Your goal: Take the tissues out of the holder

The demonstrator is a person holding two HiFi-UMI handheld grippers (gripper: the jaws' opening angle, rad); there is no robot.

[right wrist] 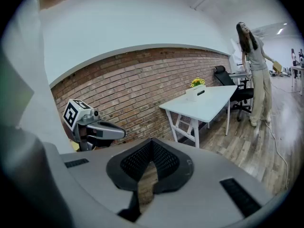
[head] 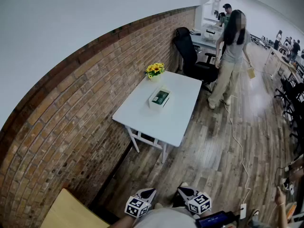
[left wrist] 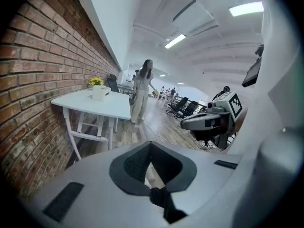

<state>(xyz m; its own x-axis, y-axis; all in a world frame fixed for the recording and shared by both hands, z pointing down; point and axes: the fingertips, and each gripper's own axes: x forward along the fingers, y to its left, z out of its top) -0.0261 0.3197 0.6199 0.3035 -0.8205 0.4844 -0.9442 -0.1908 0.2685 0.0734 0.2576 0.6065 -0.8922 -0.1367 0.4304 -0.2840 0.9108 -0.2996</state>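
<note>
Tissue holder (head: 159, 98) sits toward the far end of the white table (head: 176, 123), well apart from the person carrying the tools, who stands at the near end of the room with the task not yet begun. Left gripper (left wrist: 151, 145) and right gripper (right wrist: 152, 142) are held close to the body, each with its jaw tips pressed together on nothing. Risks ahead, by the look of it: a light holder may lift or slide with the tissues unless one gripper pins it, and the yellow flowers (head: 155, 70) just beyond could be knocked over. The holder is a small white box, its open top showing something dark green; no tissue can be made out from here.
</note>
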